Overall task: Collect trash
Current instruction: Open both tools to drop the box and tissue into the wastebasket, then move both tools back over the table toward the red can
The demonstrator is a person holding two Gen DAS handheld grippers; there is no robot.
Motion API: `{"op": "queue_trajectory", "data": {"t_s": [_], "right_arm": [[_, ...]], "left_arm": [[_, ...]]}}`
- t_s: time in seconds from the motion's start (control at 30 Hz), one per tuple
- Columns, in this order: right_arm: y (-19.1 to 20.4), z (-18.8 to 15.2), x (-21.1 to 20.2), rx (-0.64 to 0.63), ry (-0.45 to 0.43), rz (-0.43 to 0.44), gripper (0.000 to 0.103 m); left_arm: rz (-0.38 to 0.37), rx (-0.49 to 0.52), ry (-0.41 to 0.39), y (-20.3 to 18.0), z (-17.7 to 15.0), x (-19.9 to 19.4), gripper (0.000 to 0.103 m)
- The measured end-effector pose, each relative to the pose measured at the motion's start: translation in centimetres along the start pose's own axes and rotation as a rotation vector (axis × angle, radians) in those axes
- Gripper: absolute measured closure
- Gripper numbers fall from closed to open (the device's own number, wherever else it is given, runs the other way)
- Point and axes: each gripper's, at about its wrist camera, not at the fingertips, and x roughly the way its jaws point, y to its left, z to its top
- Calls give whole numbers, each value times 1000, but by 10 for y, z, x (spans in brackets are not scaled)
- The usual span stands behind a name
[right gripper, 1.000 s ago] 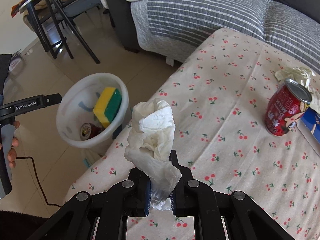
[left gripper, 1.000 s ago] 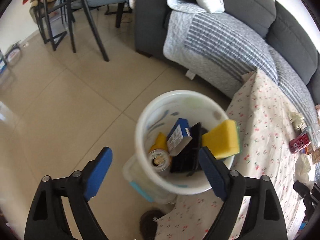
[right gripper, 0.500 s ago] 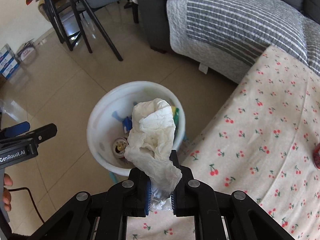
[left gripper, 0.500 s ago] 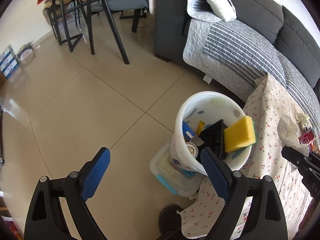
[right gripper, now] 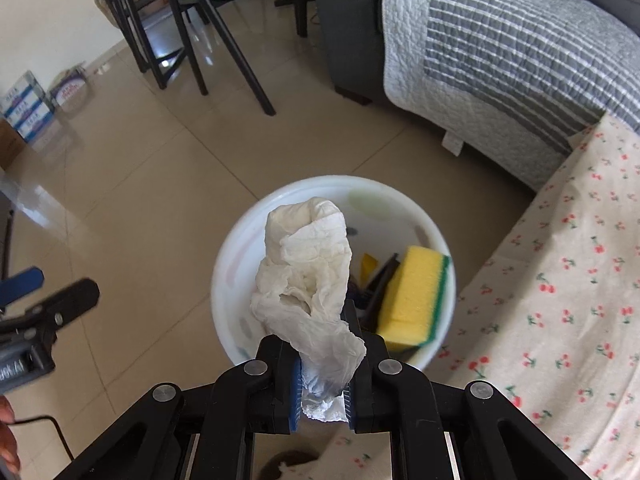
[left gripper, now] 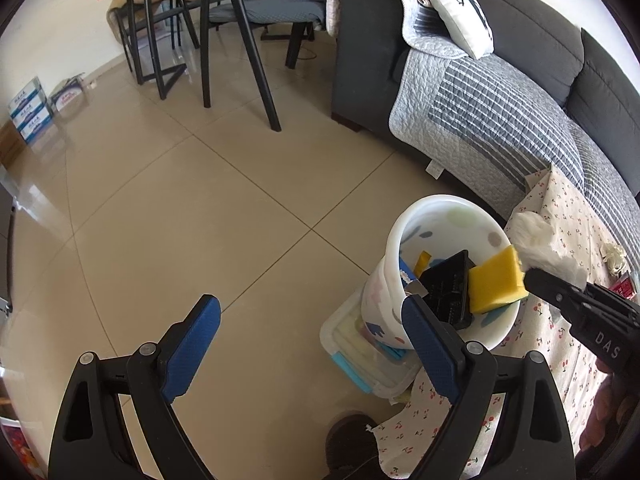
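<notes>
Soft, light tissue pinched low in right claw, bin just ahead; left claw spread, empty.

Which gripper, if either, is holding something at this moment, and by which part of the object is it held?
The right gripper is shut on the crumpled white tissue, pinching its lower end between the fingertips above the white bin. The left gripper is open and holds nothing.

The crumpled tissue has moved from over the table to above the bin.
</notes>
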Motion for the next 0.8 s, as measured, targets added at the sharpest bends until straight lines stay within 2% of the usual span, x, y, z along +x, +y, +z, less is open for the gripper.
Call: {"op": "queue_trajectory", "data": {"t_s": [0.03, 0.07, 0.1, 0.27, 0.43, 0.63, 0.8], "right_arm": [[-2, 2, 1, 17, -7, 31, 77], [-4, 3, 2, 36, -14, 55, 53], [-8, 4, 1, 56, -21, 75, 36], [-15, 2, -15, 60, -51, 49, 34], [-39, -11, -40, 64, -64, 3, 34], [-87, -36, -75, 100, -84, -57, 31], [-136, -63, -111, 145, -90, -115, 28]], "left_arm": [[-1, 1, -1, -1, 0, 0, 9], [-1, 2, -3, -2, 1, 0, 9], [0, 5, -3, -3, 1, 0, 9], [-5, 32, -4, -15, 3, -1, 9], [-31, 63, -2, -36, 3, -6, 9], [-55, 136, -5, -82, -1, -14, 9], [-98, 208, -1, -139, -9, -21, 9]]}}
